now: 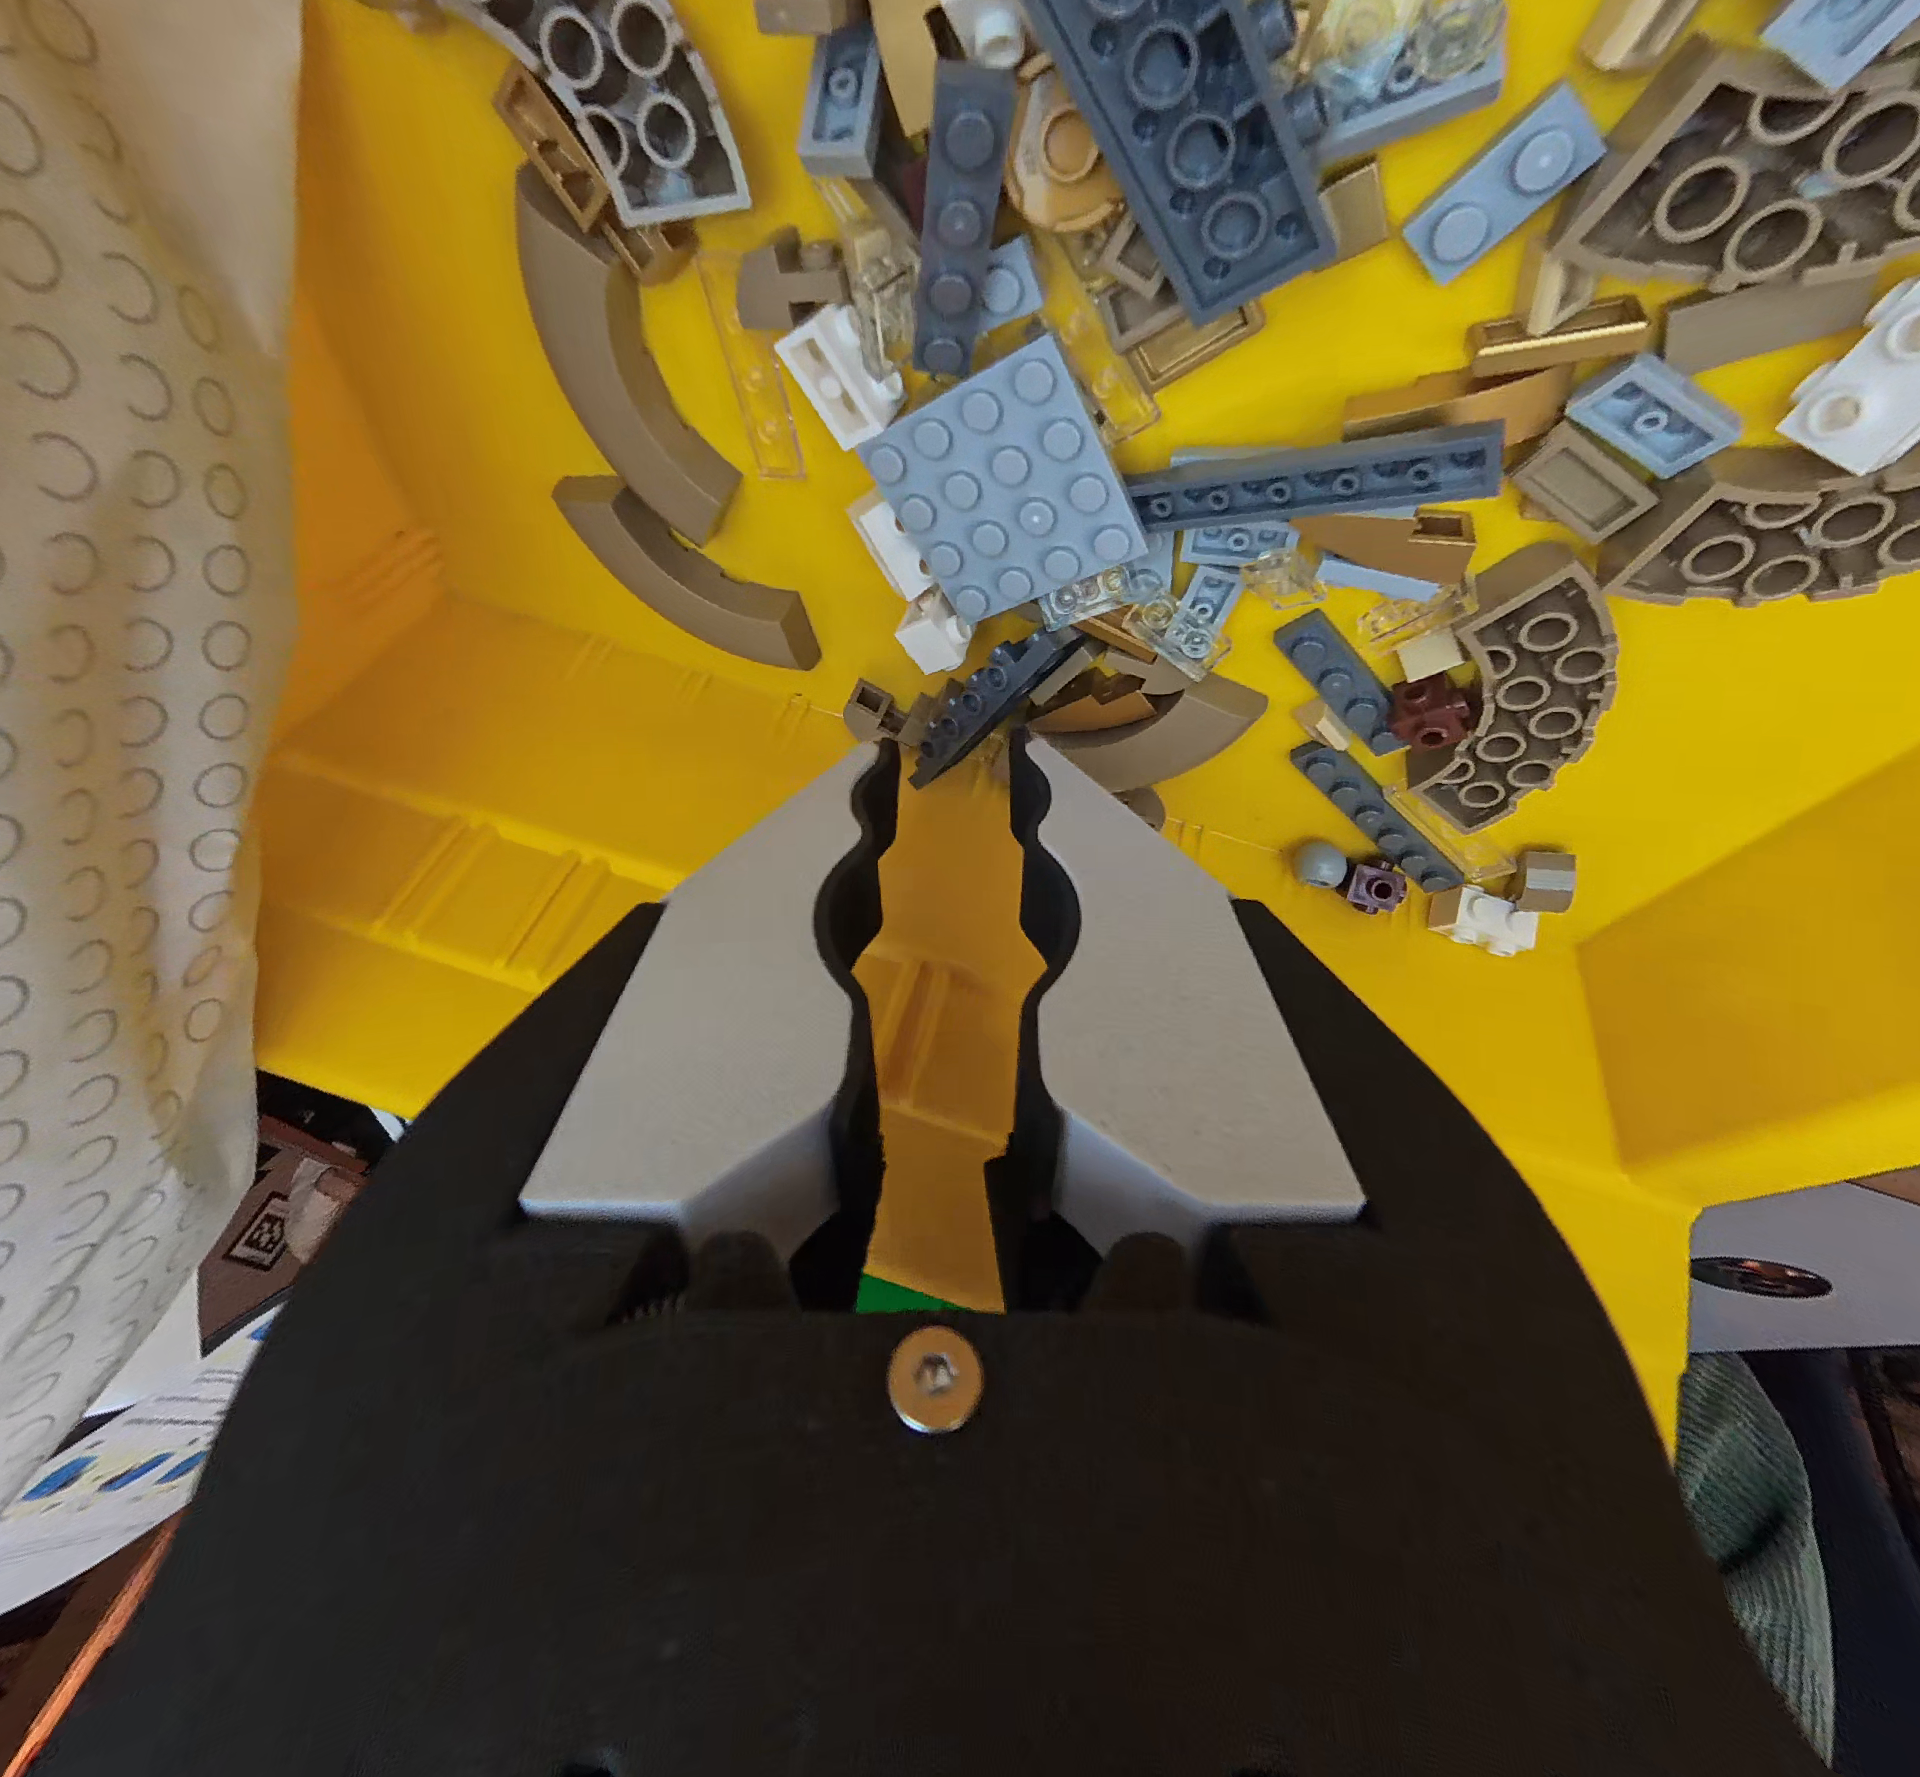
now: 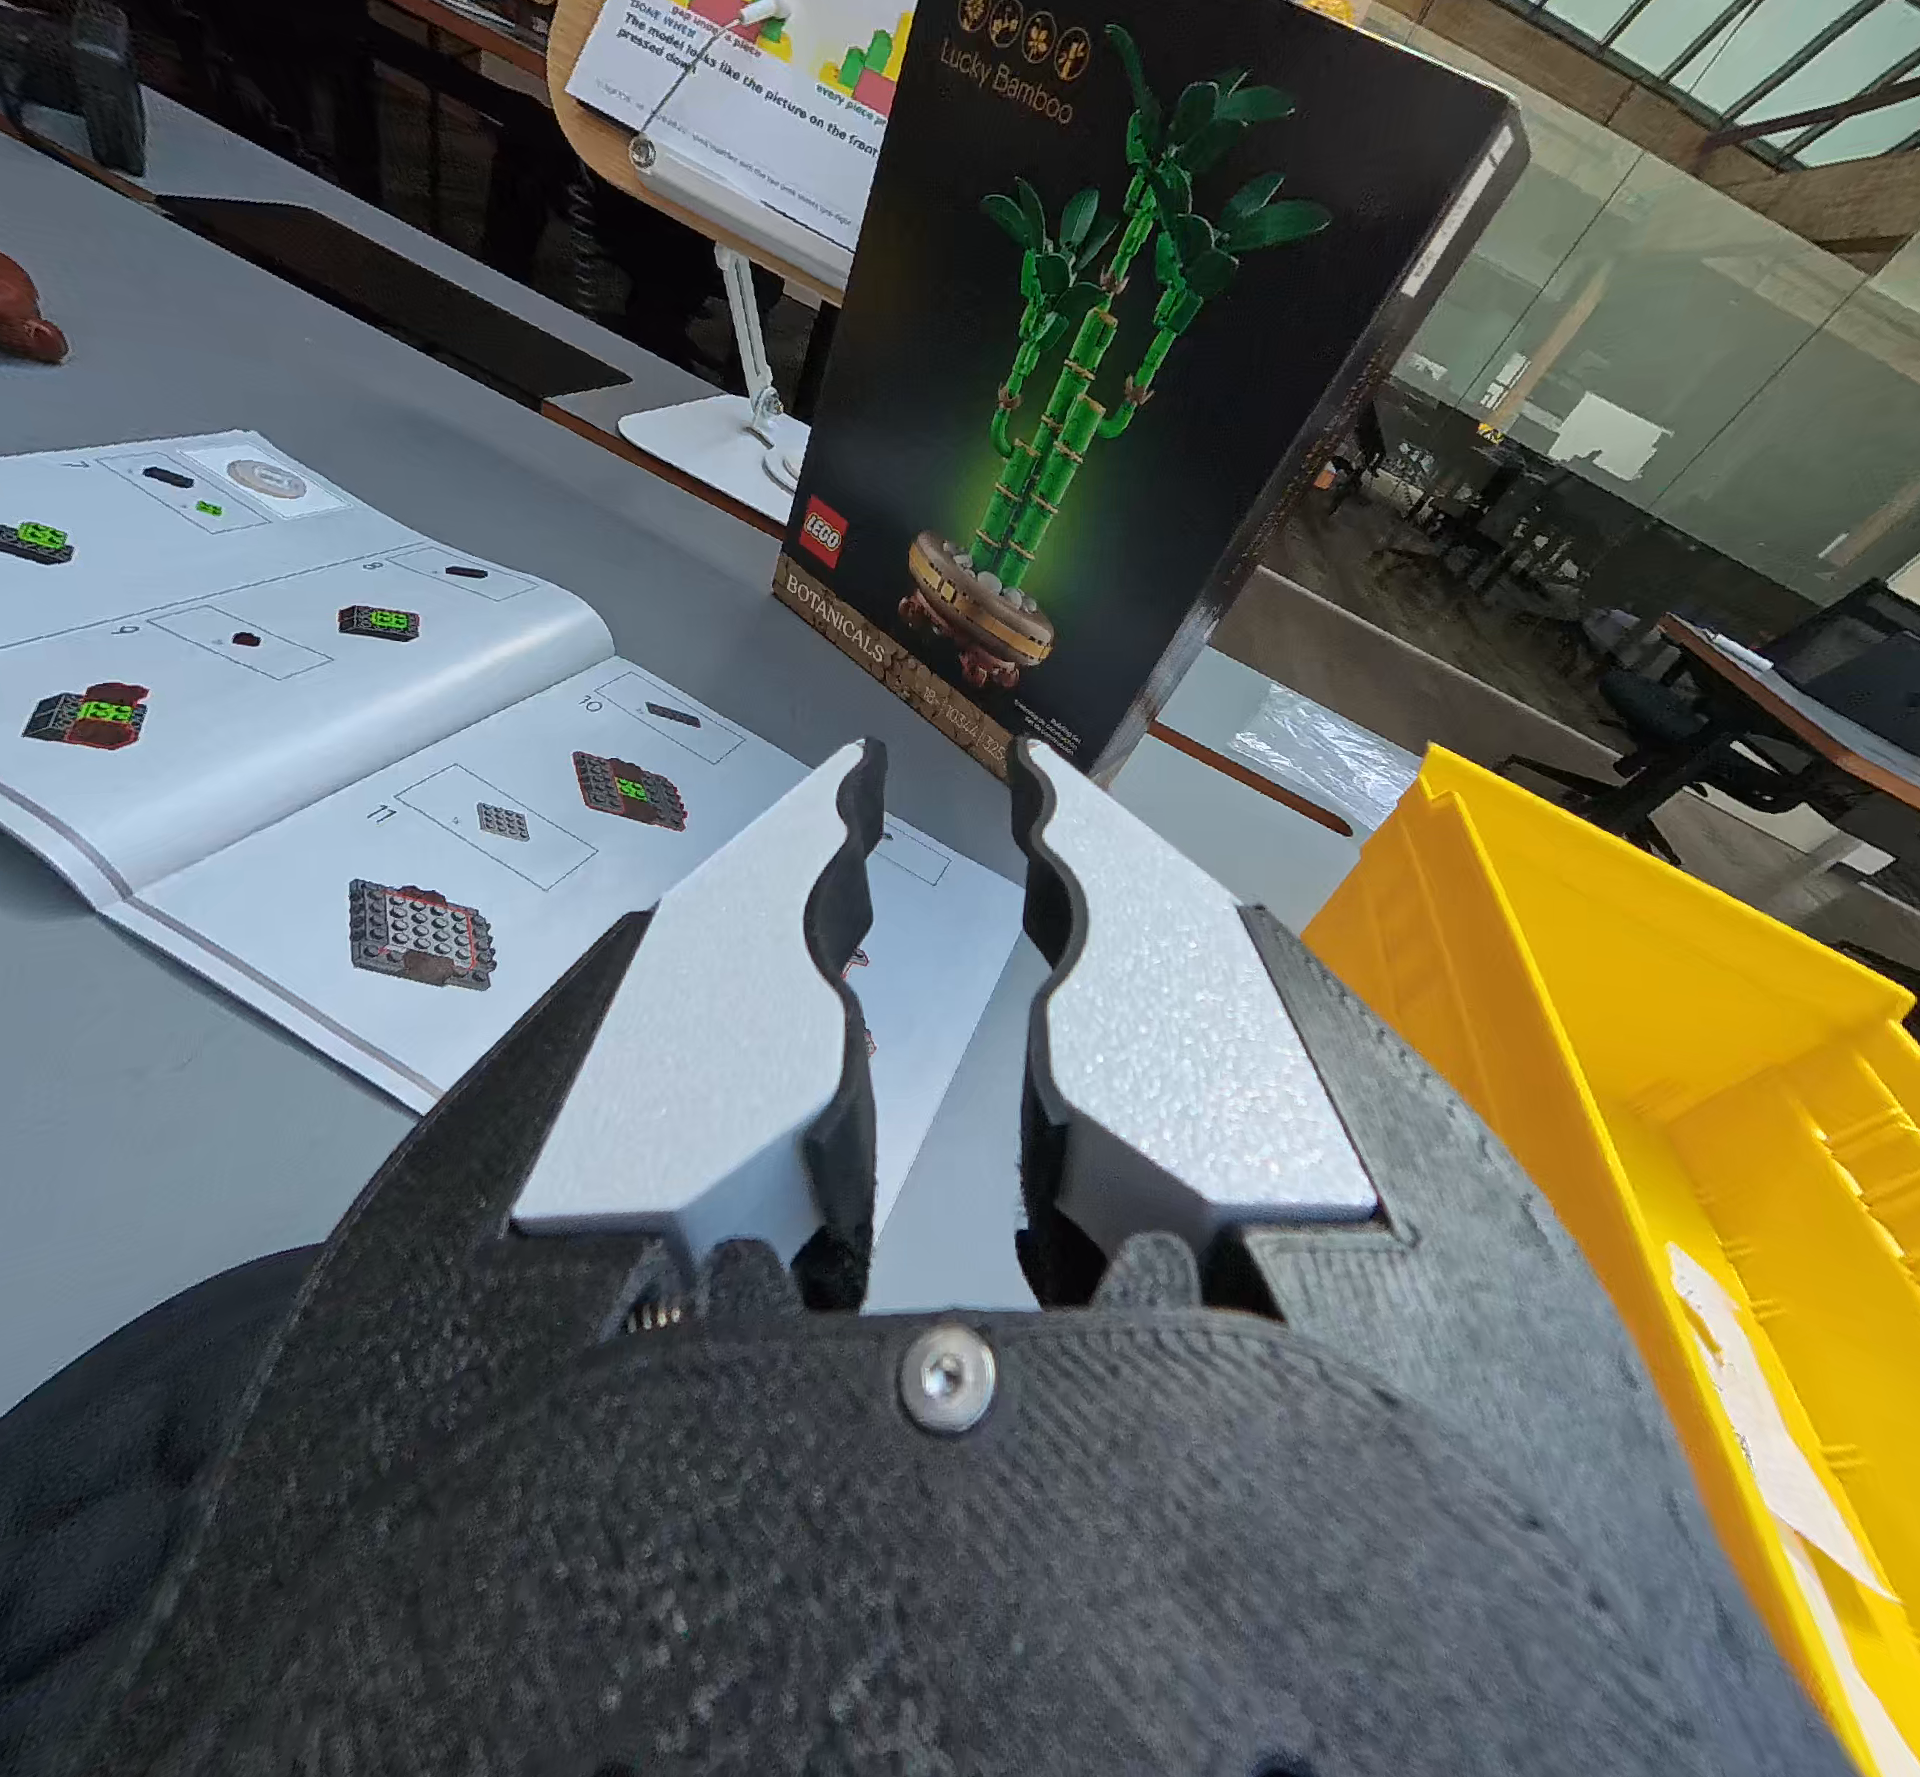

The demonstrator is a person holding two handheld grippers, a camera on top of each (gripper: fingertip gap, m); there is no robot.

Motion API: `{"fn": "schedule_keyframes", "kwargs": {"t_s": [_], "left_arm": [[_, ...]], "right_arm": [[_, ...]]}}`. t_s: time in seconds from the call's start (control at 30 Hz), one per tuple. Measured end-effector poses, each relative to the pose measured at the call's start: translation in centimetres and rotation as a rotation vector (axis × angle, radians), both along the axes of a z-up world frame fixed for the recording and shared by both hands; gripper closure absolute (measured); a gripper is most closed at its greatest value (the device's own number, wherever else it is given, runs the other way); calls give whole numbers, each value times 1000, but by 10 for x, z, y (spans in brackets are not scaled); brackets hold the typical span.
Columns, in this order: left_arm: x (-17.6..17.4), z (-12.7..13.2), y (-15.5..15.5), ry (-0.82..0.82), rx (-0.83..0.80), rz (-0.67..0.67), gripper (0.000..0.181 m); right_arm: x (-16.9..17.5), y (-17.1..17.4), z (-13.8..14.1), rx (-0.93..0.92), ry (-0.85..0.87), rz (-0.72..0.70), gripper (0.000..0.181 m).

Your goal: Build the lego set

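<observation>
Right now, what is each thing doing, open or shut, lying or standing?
Left gripper: open, fingers either side of a dark grey plate.
Right gripper: open, empty.
Instruction booklet: open, flat on the table.
Set box: standing upright.
Yellow bin: holds loose pieces.

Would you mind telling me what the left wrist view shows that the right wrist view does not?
Only the left wrist view shows the bin's inside: loose bricks, among them a light grey square plate and a dark grey plate at the open left gripper.

Only the right wrist view shows the grey table, the open instruction booklet, the set's box standing upright, and the open, empty right gripper.

Both show the yellow bin.
</observation>
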State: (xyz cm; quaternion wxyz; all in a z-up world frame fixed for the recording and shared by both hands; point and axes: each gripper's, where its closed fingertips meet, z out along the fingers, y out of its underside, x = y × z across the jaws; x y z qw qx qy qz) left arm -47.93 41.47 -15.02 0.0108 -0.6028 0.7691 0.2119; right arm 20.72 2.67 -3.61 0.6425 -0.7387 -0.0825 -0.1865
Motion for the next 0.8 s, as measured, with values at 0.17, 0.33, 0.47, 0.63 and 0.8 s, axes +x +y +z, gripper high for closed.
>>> {"fn": "schedule_keyframes", "kwargs": {"t_s": [0.17,0.33,0.47,0.63,0.8], "left_arm": [[4,-4,0,-10,-33,-17,166],[-3,-9,-2,42,-54,-26,172],[-3,-6,-4,11,-51,2,173],[0,11,-4,-58,15,26,173],[27,53,-6,-373,117,133,173]], "right_arm": [[9,-4,-6,-11,30,-27,157],[12,-1,-13,-37,32,-34,157],[12,0,-17,-54,26,-34,157],[11,1,-21,-68,16,-33,157],[11,2,-19,-55,28,-26,157]]}}
